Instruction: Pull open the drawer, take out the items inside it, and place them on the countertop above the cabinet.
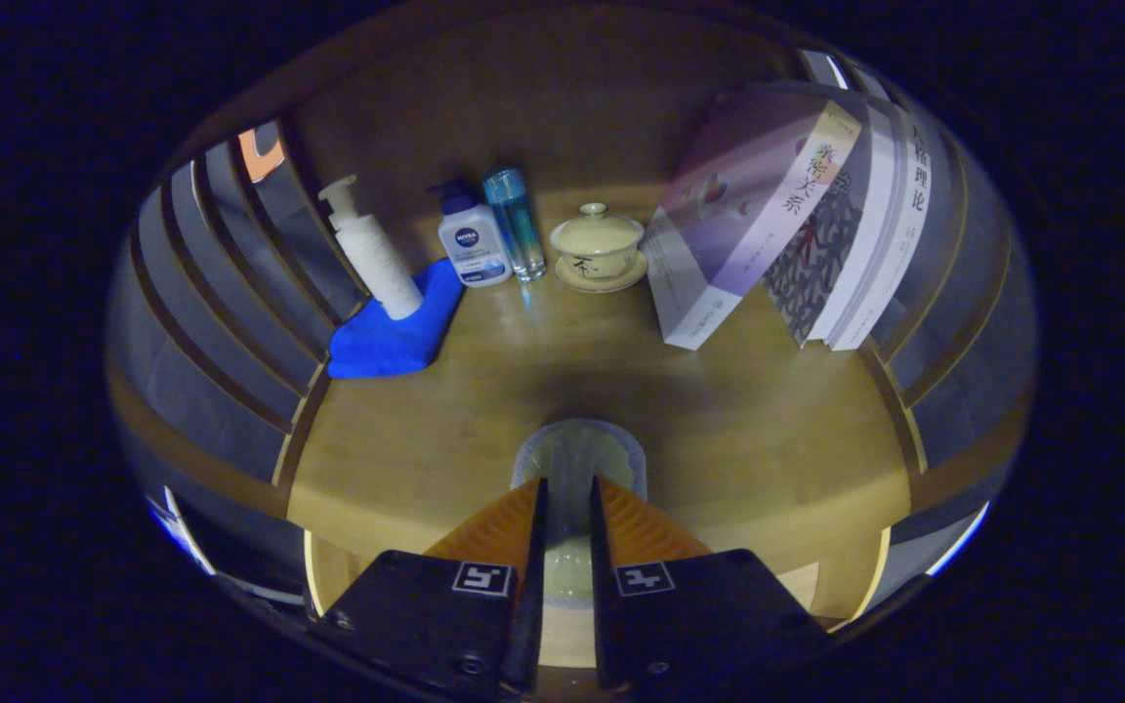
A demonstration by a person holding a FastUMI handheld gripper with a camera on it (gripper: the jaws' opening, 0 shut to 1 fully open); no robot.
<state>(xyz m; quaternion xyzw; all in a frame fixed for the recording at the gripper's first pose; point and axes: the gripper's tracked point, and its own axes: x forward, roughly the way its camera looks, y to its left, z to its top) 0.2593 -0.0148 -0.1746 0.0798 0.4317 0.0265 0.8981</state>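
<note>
Pale cup [577, 459] between hand-held gripper [567, 488] fingers

Gripper cam rides just behind the fingers [535, 547], looking fwd and slightly down along them, w/ fisheye bend at the sides. It sits low and close over the front edge of the wooden countertop [406, 439]. It faces the wooden back wall [543, 107], far end of the surface. Slatted side walls [221, 293] curve in on both sides. Back row of bottles [475, 239] and leaning books [768, 215] lies well beyond the fingers.
</note>
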